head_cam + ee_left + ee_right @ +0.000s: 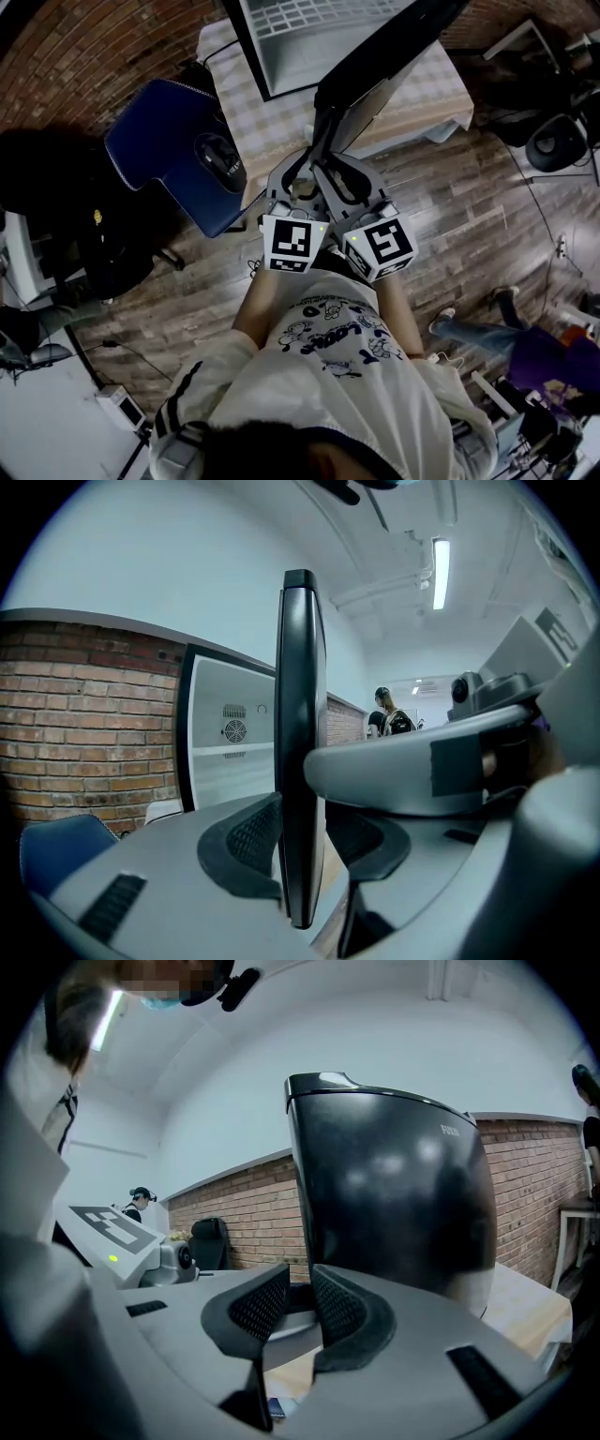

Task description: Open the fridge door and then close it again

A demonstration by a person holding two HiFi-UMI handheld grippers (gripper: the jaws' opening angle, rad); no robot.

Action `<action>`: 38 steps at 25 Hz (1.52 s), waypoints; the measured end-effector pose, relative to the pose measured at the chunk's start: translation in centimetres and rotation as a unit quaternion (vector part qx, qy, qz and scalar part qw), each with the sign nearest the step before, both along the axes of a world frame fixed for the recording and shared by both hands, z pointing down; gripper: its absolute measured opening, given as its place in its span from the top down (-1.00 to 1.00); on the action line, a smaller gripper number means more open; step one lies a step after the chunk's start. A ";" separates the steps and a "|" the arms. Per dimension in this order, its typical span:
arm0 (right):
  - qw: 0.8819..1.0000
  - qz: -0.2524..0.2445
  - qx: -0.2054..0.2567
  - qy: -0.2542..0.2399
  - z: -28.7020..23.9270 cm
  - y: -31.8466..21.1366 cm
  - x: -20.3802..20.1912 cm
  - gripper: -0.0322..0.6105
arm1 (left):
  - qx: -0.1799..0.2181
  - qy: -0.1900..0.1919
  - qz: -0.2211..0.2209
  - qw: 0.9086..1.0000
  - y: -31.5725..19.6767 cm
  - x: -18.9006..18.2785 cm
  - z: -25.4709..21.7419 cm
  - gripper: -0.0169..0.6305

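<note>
- L tongs [307,844] are pinching the free edge of the fridge door [300,714]. It's standing edge-on between the pads [246,841], which are pressing on its two faces, w/ the jaws held fairly wide by the door's thickness.
- R tongs [300,1309] are squeezed nearly together w/ only a thin gap. The door's edge line is running down into that gap, so I'm reading it as nipping a thin lip of the same door, just beside the L tongs. Not sure how much it's biting.
- The door is standing open straight ahead of both tongs, stretching away & to the R of them.
- The fridge [230,752], w/ its white inside, is sitting ahead-left of the L tongs, up on the table [253,122].
- Handling, my guess: the door is a stiff, rigid slab, glossy black outside, so prob. slippery under the pads. I'm expecting it to be swinging light-ish on the hinge, w/ a gasket tug near shut.
- It's a small fridge on a table, so a hard yank could be shifting the whole box. I'm thinking a slow, even arc.
- Best hold is the free edge far from the hinge, where I'm gripping now. That's giving the most leverage, w/ pads across front & back faces, not on the shiny face alone.
- For shutting, a flat push on the outer face near that edge would prob. be working too, no pinch needed.
</note>
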State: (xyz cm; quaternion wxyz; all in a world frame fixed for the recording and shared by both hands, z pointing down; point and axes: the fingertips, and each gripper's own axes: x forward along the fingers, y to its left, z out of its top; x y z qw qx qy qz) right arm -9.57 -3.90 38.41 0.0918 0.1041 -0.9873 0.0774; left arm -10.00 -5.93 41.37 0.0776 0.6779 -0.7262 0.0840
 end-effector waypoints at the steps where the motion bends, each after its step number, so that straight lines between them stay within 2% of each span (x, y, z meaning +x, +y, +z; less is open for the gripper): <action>1: 1.000 -0.001 0.000 0.000 0.0 -0.1 -0.5 0.61 | 0.000 0.000 -0.001 1.000 -0.1 -0.5 0.0 0.48; 7: 1.000 -0.006 -0.004 0.001 -0.1 -0.3 -3.0 0.61 | 0.000 0.002 -0.003 1.000 -0.5 -3.4 0.0 0.54; 18: 1.000 -0.020 -0.007 0.000 -0.1 -1.1 -7.0 0.61 | 0.001 0.004 0.002 1.000 -1.6 -7.5 0.0 0.53; 38: 1.000 0.019 -0.003 -0.004 0.6 -5.8 -11.2 0.60 | 0.004 0.005 -0.004 1.000 -4.2 -14.5 0.1 0.50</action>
